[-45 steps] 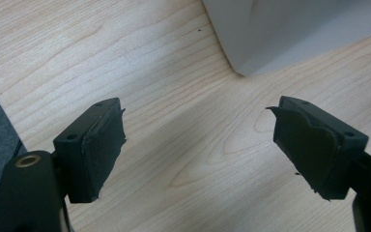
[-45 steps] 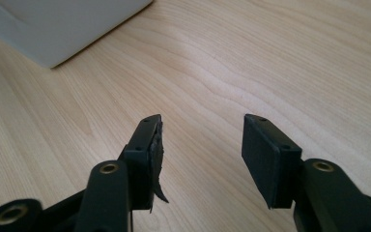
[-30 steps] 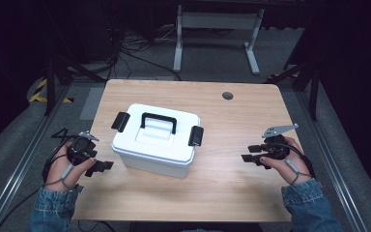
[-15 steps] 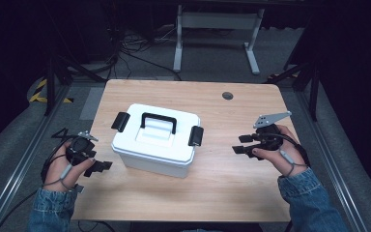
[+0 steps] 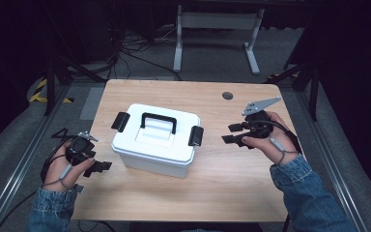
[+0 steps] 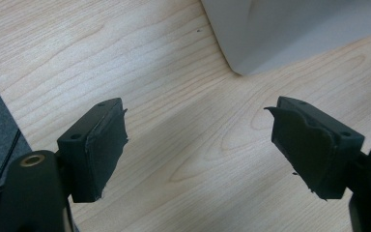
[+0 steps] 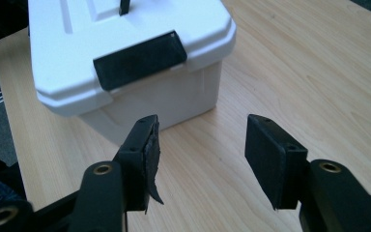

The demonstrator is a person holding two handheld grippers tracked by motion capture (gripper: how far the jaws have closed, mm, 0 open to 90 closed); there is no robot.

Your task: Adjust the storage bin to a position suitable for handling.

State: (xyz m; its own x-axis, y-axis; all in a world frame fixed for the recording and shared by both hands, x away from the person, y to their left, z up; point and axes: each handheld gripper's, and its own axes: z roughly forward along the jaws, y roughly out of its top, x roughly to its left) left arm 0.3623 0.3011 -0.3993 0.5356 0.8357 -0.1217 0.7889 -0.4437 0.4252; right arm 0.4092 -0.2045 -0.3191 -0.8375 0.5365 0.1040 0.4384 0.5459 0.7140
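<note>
A white plastic box [image 5: 155,140] with a black carry handle [image 5: 158,122] and a black latch on each end stands in the middle of the wooden table [image 5: 222,179], lid on. My left gripper [image 5: 102,167] rests low at the box's left front corner, open and empty; a corner of the box [image 6: 290,34] shows past its jaws. My right gripper [image 5: 231,134] hovers just right of the box, open, its jaws pointing at the right-end latch [image 7: 140,59], a short gap away. The box [image 7: 125,53] lies straight ahead in the right gripper view.
A round grey grommet [image 5: 227,95] sits in the tabletop near the far right. Bare wood lies in front of and behind the box. Beyond the table are a white metal frame [image 5: 217,29], cables and dark floor. Table edges run close beside both hands.
My right gripper has moved left and slightly away from the person, closing in on the box's right latch. The left gripper and the box have stayed put.
</note>
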